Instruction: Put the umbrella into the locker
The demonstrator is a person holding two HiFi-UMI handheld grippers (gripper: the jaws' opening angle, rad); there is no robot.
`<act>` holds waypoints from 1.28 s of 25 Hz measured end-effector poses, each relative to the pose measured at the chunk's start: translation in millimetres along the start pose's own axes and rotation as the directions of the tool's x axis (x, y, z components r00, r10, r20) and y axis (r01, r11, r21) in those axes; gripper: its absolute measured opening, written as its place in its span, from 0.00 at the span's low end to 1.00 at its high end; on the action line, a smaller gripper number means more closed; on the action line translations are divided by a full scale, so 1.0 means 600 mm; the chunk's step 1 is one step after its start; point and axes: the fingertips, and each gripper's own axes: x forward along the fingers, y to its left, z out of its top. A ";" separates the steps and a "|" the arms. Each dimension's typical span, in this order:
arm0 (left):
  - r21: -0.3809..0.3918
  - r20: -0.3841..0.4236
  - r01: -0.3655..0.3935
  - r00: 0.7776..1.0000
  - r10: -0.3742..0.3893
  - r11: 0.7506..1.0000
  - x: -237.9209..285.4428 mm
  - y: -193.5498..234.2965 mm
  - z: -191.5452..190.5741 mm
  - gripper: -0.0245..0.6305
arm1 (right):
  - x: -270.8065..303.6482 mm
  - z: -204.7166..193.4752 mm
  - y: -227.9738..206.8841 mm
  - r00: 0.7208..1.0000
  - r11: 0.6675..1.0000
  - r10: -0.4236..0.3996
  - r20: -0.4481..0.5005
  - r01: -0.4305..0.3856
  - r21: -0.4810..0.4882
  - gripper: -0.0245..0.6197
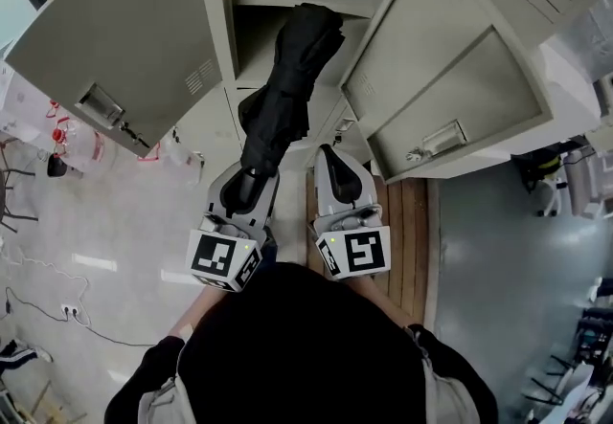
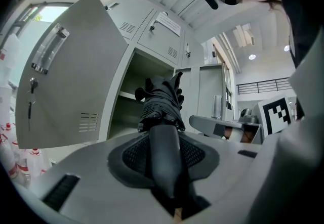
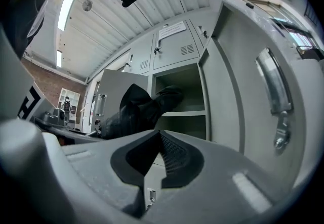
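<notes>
Between the open locker doors, the umbrella is jutting from the clamping left tool. Right tool is hanging clenched, empty.

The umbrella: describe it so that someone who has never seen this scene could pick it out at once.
Find the grey locker with two doors swung open. Between the doors, a long black bundle points into the open compartment: the umbrella, folded, its handle clamped in the left gripper. It alone is soft, creased and black against pale metal.
</notes>
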 end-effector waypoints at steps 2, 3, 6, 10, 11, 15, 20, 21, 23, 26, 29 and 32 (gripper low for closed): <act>-0.001 -0.019 -0.004 1.000 0.004 1.000 0.014 0.017 -0.014 0.23 | 0.020 -0.010 -0.009 1.000 1.000 -0.007 -0.015 0.007 0.005 0.04; 0.001 -0.029 -0.006 1.000 0.006 1.000 0.020 0.025 -0.021 0.23 | 0.029 -0.015 -0.012 1.000 1.000 -0.009 -0.022 0.009 0.007 0.04; 0.007 -0.063 -0.010 0.998 0.010 1.000 0.041 0.048 -0.046 0.23 | 0.057 -0.026 -0.023 0.999 1.000 -0.012 -0.033 0.012 0.008 0.04; -0.015 -0.117 -0.003 0.993 0.002 1.000 0.065 0.073 -0.079 0.23 | 0.085 -0.039 -0.036 0.998 0.999 -0.030 -0.046 0.031 0.011 0.04; -0.020 -0.132 -0.002 0.991 -0.001 1.000 0.072 0.079 -0.087 0.23 | 0.092 -0.042 -0.041 0.998 0.999 -0.038 -0.052 0.038 0.010 0.04; -0.028 -0.176 0.006 0.984 -0.011 1.000 0.099 0.105 -0.106 0.23 | 0.118 -0.051 -0.055 0.996 0.998 -0.065 -0.067 0.065 0.005 0.04; -0.052 -0.216 0.035 0.975 -0.046 0.998 0.136 0.131 -0.115 0.23 | 0.148 -0.059 -0.071 0.991 0.994 -0.107 -0.082 0.107 -0.005 0.04; -0.055 -0.222 0.041 0.974 -0.052 0.998 0.143 0.137 -0.115 0.23 | 0.154 -0.060 -0.074 0.990 0.993 -0.118 -0.082 0.117 -0.007 0.04; -0.059 -0.232 0.054 0.971 -0.066 0.997 0.158 0.148 -0.115 0.23 | 0.164 -0.061 -0.079 0.987 0.990 -0.140 -0.080 0.140 -0.012 0.04; -0.060 -0.240 0.070 0.967 -0.082 0.996 0.178 0.158 -0.114 0.23 | 0.176 -0.064 -0.083 0.984 0.987 -0.162 -0.081 0.161 -0.014 0.04; -0.061 -0.243 0.079 0.966 -0.092 0.995 0.198 0.164 -0.108 0.23 | 0.188 -0.074 -0.084 0.982 0.986 -0.167 -0.092 0.167 -0.014 0.04; -0.074 -0.246 0.080 0.964 -0.096 0.994 0.220 0.166 -0.101 0.23 | 0.201 -0.075 -0.087 0.982 0.987 -0.163 -0.095 0.162 -0.022 0.04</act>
